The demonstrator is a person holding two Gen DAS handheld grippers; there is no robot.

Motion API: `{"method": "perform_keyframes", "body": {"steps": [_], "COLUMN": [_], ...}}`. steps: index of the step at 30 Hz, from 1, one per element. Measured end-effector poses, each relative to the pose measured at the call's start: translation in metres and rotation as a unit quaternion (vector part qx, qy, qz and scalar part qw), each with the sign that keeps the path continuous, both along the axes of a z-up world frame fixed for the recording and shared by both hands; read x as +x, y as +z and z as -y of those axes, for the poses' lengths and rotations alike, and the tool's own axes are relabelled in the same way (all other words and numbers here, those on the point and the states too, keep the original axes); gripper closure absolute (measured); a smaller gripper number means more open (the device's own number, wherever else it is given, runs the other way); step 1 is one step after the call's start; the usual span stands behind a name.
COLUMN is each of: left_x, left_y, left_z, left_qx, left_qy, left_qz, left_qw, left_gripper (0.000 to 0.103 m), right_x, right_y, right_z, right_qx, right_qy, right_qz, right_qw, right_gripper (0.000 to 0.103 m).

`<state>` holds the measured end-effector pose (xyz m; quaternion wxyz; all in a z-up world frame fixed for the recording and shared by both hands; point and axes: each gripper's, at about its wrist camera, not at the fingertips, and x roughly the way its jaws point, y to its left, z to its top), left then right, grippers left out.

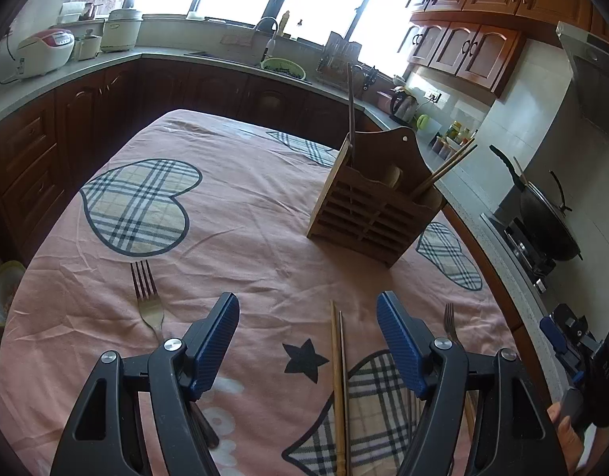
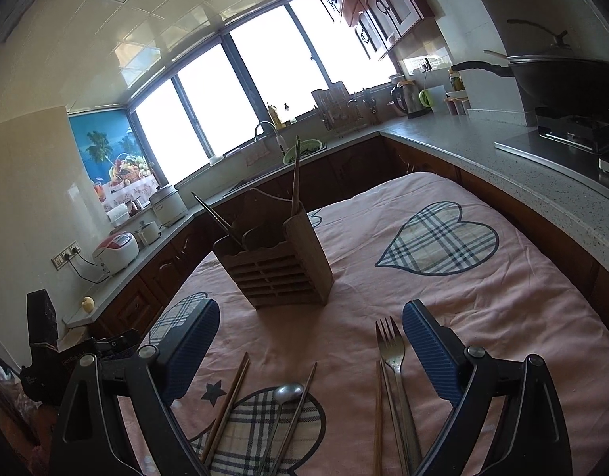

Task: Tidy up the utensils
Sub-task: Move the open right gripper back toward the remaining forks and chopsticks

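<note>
A wooden utensil holder (image 1: 374, 208) stands on the pink cloth, with chopsticks (image 1: 443, 170) and a tall wooden handle (image 1: 351, 107) in it; it also shows in the right wrist view (image 2: 280, 265). My left gripper (image 1: 307, 319) is open and empty above a pair of chopsticks (image 1: 339, 388). A fork (image 1: 148, 297) lies to its left, another fork (image 1: 449, 321) to its right. My right gripper (image 2: 310, 325) is open and empty. Between its fingers lie a fork (image 2: 393, 353), a spoon (image 2: 288, 392) and several chopsticks (image 2: 229, 396).
The table has a pink cloth with plaid hearts (image 1: 138, 206). Kitchen counters surround it: rice cookers (image 1: 46, 49) at left, sink (image 1: 282, 67) at the back, a wok on the stove (image 2: 562, 79) at right. My right gripper shows at the left view's right edge (image 1: 574, 341).
</note>
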<state>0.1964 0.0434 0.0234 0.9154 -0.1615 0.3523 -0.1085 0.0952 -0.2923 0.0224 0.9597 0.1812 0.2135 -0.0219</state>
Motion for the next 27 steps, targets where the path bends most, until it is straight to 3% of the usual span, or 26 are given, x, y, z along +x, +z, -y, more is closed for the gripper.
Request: {"method": "perform_keyframes", "body": {"steps": [10, 27], "left_x": [0.008, 0.053], "left_y": [-0.01, -0.032], "left_z": [0.005, 0.038], "left_qx": [0.015, 0.082], "left_qy": [-0.003, -0.045], "left_qz": [-0.026, -0.077], "left_qw": [0.9995, 0.9926], "left_gripper": [0.033, 0.033], "right_x": [0.004, 0.038], "right_y": [-0.017, -0.046], "right_z": [-0.007, -0.024], "right_qx": [-0.006, -0.01], "right_qy": [0.005, 0.037], "right_qz": [-0.036, -0.113], "right_qw": [0.999, 0.993], "right_gripper": [0.024, 0.043]}}
